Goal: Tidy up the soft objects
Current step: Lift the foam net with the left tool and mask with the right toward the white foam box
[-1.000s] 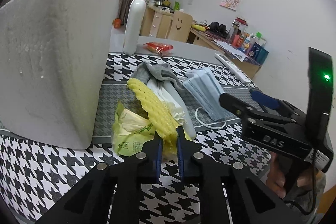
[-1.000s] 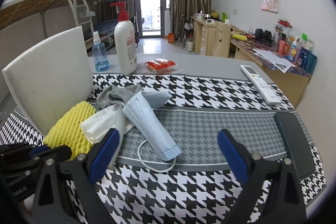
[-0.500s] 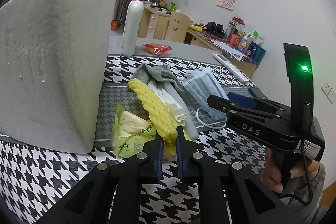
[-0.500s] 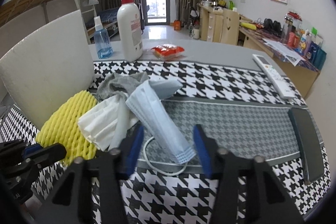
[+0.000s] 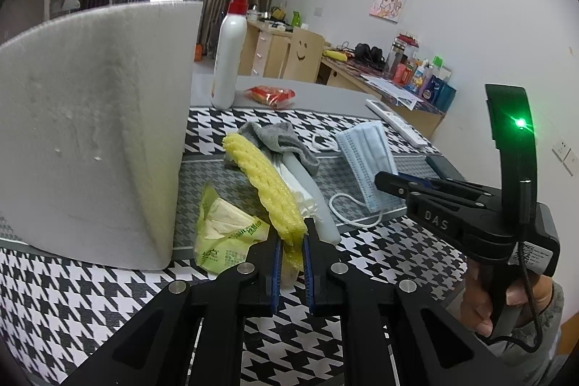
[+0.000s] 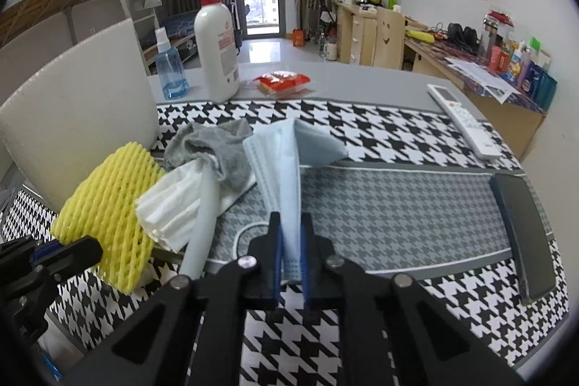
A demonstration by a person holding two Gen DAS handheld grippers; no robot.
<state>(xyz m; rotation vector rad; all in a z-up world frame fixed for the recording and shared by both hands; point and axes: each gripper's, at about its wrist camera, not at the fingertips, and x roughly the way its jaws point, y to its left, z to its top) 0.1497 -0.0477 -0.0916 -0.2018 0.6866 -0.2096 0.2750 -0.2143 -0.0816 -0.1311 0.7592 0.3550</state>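
Note:
My left gripper (image 5: 291, 237) is shut on the near end of a yellow foam net (image 5: 264, 179), which also shows in the right wrist view (image 6: 108, 201). My right gripper (image 6: 289, 241) is shut on the near edge of a blue face mask (image 6: 286, 165), seen in the left wrist view (image 5: 369, 158) too. A grey sock (image 6: 217, 147), white folded tissues (image 6: 173, 205) and a pale tube (image 6: 202, 223) lie piled between them. A green tissue pack (image 5: 224, 234) lies under the foam net.
A white foam box (image 5: 90, 132) stands at the left on the houndstooth table mat (image 6: 380, 205). A pump bottle (image 6: 217, 49), blue spray bottle (image 6: 170, 71) and red snack pack (image 6: 282, 82) stand behind. A remote (image 6: 463, 118) and dark phone (image 6: 521, 234) lie at the right.
My right gripper moved in and closed from wide open onto the face mask's near edge. My left gripper stayed shut on the foam net.

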